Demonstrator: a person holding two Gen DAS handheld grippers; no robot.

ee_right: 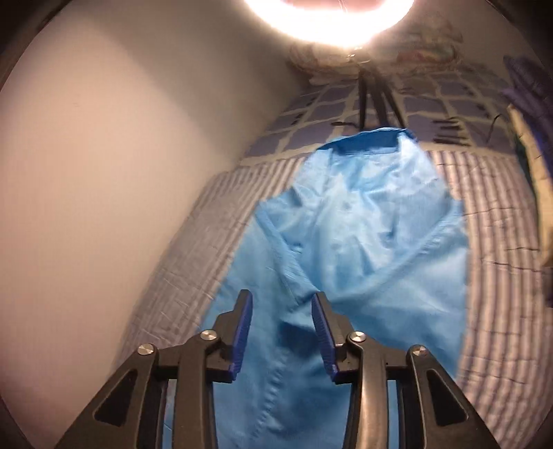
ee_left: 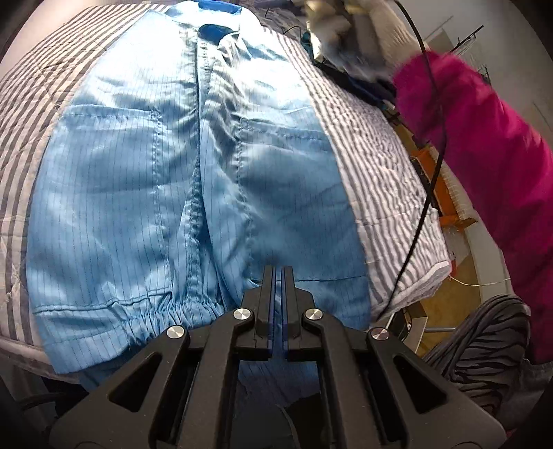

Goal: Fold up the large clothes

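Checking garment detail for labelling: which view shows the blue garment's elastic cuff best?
The left wrist view: the gathered elastic cuff on the blue garment lies sharp, left of the shut tongs. The right wrist view shows only blurred fabric, no cuff.

The blue garment (ee_left: 166,193) runs under the left gripper (ee_left: 276,273) and off the frame's bottom edge — its hem there is hidden. In the right wrist view, glare washes out the lamp (ee_right: 328,17), and the striped bedding (ee_right: 501,224) is motion-blurred.
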